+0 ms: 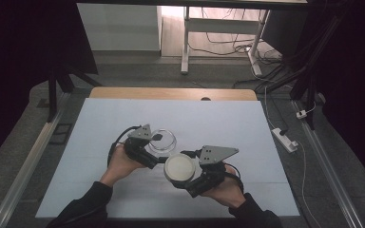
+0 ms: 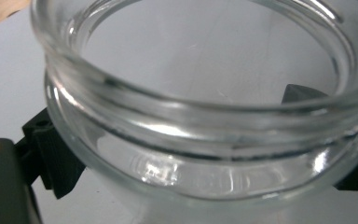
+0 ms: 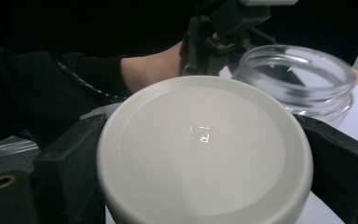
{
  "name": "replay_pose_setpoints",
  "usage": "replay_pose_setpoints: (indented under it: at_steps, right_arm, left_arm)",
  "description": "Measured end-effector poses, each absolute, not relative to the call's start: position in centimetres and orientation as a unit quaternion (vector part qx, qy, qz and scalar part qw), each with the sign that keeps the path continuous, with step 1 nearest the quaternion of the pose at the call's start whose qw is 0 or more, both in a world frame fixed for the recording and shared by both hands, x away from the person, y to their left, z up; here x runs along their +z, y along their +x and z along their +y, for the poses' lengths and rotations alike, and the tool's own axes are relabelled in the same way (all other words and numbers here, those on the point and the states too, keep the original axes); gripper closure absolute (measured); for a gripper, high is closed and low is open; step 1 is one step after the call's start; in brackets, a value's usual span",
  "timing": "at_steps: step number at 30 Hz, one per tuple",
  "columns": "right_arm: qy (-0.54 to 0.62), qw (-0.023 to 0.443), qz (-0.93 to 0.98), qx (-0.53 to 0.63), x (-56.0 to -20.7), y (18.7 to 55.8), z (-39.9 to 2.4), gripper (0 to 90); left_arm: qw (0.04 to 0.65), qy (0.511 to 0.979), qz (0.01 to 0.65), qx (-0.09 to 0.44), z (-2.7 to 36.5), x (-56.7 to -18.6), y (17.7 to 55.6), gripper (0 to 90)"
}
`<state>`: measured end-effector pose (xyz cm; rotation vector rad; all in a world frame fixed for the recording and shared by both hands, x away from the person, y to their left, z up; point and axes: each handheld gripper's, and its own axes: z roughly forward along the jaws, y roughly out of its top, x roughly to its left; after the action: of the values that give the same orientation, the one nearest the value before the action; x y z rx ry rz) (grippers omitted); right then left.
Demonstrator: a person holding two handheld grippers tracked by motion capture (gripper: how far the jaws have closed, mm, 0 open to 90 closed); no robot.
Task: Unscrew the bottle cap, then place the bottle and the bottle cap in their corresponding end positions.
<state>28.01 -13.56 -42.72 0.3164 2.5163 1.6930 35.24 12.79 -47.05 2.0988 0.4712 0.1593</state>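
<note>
With the left gripper clamped round the open glass jar, the right gripper, closed on the white lid, should level it squarely above the mouth.

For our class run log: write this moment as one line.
left gripper: shut on glass jar | right gripper: shut on white lid | jar open

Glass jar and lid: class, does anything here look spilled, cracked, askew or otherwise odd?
Nothing stands out. The glass jar is open, empty and uncracked in the left gripper; the white lid sits clamped in the right gripper, beside the jar. No spill on the table.
</note>
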Motion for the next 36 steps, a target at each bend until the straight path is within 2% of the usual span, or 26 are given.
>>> replay_pose_setpoints:
  at_steps: [25, 36]
  right_arm:
    - [0.116, 0.06, 0.834, 0.536, -45.4, 27.6, -14.0, 7.4]
    - [0.126, 0.06, 0.836, 0.53, -47.0, 28.3, -14.0, 7.4]
  left_arm:
    - [0.482, 0.846, 0.208, 0.089, 11.5, -46.4, 37.8, 7.5]
    - [0.477, 0.847, 0.215, 0.092, 10.4, -47.6, 38.9, 7.5]
